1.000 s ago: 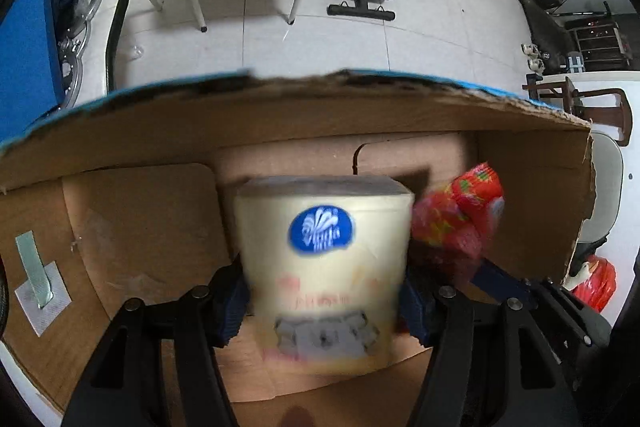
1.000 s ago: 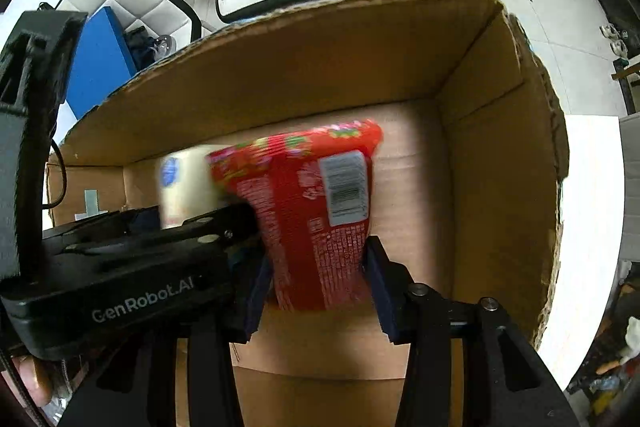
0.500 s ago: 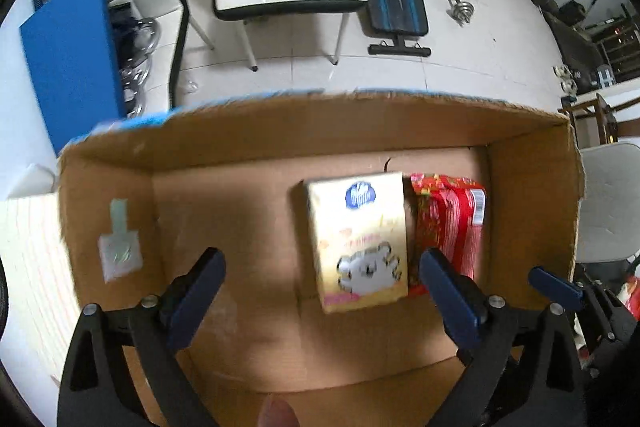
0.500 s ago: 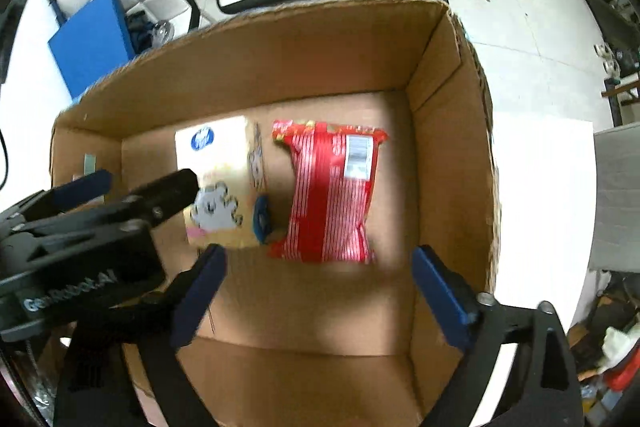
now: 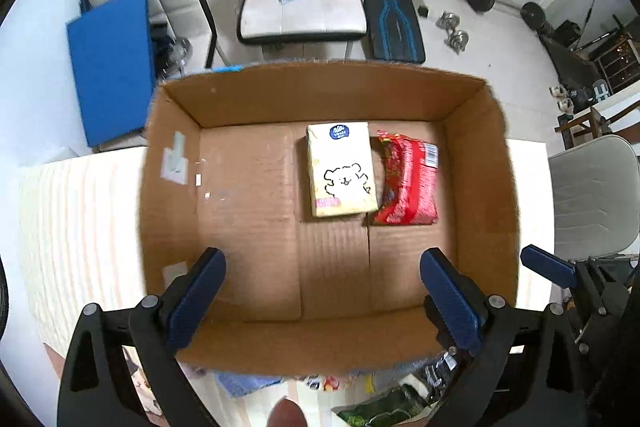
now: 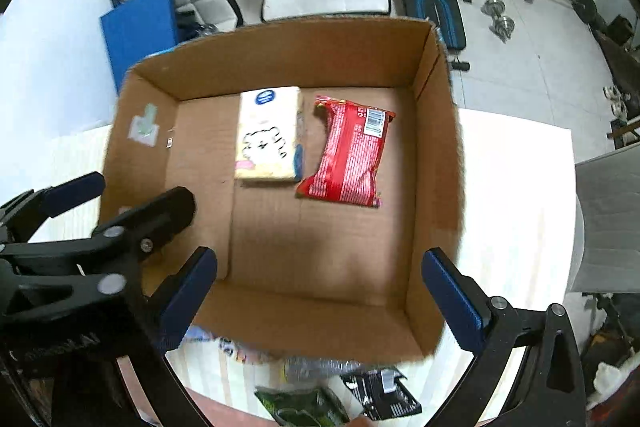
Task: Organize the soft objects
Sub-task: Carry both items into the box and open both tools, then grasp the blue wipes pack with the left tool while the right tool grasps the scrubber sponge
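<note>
Both the left gripper (image 5: 320,291) and right gripper (image 6: 320,291) hang with jaws released and empty above the brown cardboard box (image 5: 496,187); remaining soft packets (image 6: 340,399) lie on the counter's near edge, nearer the right gripper.

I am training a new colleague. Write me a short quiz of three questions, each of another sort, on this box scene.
1. True or false: the tissue pack lies inside the cardboard box.
2. Which packet lies beside the tissue pack? A) red snack packet B) blue packet C) white packet
3. Fill in: the jaws of the left gripper and right gripper are both ____.

Key: 1 true; 2 A; 3 open, nothing held.
</note>
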The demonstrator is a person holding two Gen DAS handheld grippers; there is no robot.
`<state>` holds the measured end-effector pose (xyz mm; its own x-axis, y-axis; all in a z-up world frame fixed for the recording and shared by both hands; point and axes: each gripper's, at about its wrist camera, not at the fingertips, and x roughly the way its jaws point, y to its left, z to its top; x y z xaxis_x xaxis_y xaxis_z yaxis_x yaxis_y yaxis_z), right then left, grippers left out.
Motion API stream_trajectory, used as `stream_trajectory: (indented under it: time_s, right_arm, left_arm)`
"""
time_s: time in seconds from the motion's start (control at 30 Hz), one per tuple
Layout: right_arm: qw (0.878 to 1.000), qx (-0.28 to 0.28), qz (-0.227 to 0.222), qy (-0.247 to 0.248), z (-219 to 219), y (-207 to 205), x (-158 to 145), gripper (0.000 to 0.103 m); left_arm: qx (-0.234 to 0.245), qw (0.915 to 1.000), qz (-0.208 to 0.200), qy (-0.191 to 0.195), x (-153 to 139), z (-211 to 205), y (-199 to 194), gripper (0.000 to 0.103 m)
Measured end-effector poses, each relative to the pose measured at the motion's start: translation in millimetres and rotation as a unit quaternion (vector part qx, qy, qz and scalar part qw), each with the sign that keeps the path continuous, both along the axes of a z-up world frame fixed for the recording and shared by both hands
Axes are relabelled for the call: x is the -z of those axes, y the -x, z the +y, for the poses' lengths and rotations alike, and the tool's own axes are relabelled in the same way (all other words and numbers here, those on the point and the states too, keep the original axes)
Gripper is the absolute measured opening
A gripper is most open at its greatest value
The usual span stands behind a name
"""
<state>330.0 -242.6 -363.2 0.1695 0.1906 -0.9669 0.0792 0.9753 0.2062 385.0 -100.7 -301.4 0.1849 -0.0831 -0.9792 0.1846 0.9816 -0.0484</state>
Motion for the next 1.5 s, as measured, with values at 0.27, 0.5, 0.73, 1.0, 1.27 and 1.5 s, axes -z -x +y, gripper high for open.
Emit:
stream_trajectory:
  time_s: [0.27,0.5,0.73,1.0,1.27,1.5]
  right_arm:
    - [1.0,0.004,0.005,-0.029,-17,94,-16,0.103]
    - [0.993,0.052,0.09,-0.062,-24,165,49,0.103]
    - [0.992,0.045,0.108,-0.037,-9,172,76,0.103]
    - [0.975,0.14,0.124,-0.119,-15,158,104,0.1]
    - [0.963,0.184,0.149,-0.126,-1,137,143,0.08]
    - [0.973,0.14,0.17,-0.076,16,124,162,0.035]
  left_arm:
    - [0.066,0.9893,-0.096,-0.088,-28,27,106,0.1]
    - [0.195,0.961,-0.009,-0.196,70,38,151,0.1]
    - [0.306,0.9159,0.031,-0.258,151,22,146,0.1]
    - [0.307,0.9252,0.066,-0.212,178,11,137,0.069]
    - [0.067,0.9767,0.199,-0.047,178,60,136,0.064]
    - [-0.135,0.9426,0.274,0.135,181,120,141,0.064]
